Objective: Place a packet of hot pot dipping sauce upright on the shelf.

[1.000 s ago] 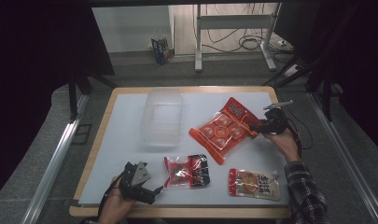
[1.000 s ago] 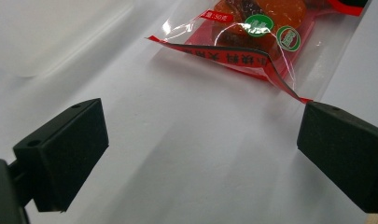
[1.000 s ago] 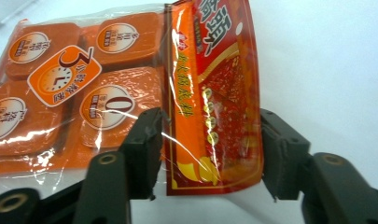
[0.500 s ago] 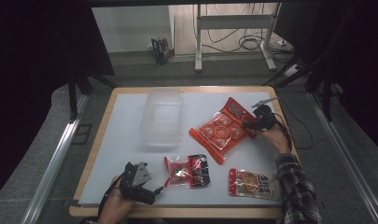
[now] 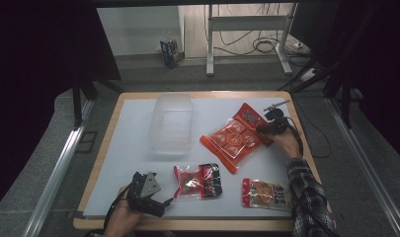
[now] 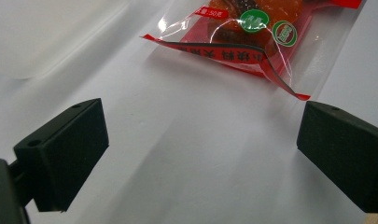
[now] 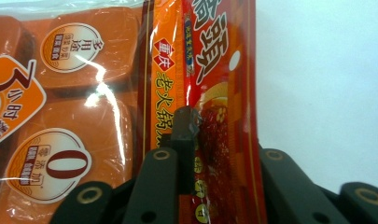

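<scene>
Clearly, right tongs (image 7: 196,140) pinch orange packet (image 7: 84,93) printed "重庆老火锅".

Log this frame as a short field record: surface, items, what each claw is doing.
surface: white table top with a wooden rim
container: clear plastic tub, nothing visible inside it
large orange packet: lies right of the tub
small red packet: near front edge, centre
third packet: front right, untouched
right claw: jaws have just been closing, now pinched on the large orange packet's header edge
left claw: jaws wide apart, resting short of the small red packet
</scene>
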`<state>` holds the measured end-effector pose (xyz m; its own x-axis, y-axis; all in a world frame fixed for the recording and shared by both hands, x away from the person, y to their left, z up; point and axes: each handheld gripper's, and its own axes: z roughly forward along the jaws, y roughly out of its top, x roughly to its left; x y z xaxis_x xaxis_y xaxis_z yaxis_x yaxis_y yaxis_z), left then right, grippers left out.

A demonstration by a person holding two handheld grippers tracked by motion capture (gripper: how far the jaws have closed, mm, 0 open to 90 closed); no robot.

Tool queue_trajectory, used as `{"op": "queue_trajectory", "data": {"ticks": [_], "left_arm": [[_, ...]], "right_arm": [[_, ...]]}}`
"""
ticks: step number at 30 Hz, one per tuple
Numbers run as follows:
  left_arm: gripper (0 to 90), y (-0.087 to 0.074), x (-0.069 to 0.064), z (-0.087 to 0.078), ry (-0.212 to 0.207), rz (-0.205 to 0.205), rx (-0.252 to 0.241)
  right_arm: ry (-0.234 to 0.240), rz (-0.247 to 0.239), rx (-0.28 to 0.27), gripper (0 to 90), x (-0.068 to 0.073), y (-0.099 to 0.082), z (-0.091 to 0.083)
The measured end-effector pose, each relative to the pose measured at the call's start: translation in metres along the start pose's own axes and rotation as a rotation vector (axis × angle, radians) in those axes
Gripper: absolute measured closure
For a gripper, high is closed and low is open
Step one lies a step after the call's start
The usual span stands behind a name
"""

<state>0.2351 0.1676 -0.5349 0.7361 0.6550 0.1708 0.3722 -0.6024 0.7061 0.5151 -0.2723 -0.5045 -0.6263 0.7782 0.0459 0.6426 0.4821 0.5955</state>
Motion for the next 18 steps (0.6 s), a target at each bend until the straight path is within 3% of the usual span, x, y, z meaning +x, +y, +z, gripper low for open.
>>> {"op": "queue_trajectory", "data": {"ticks": [4, 13, 18], "left_arm": [[1.9, 0.0, -0.001, 0.0, 0.002, 0.003, -0.001], [2.0, 0.0, 0.0, 0.0, 0.002, 0.004, 0.0], [2.1, 0.0, -0.001, 0.0, 0.003, 0.003, -0.006]], "right_arm": [[0.028, 0.005, 0.009, 88.3, 0.002, 0.001, 0.0], [0.02, 0.025, 0.023, 88.6, 0.007, 0.006, -0.011], [0.008, 0.036, -0.01, 88.6, 0.009, 0.01, -0.028]]}}
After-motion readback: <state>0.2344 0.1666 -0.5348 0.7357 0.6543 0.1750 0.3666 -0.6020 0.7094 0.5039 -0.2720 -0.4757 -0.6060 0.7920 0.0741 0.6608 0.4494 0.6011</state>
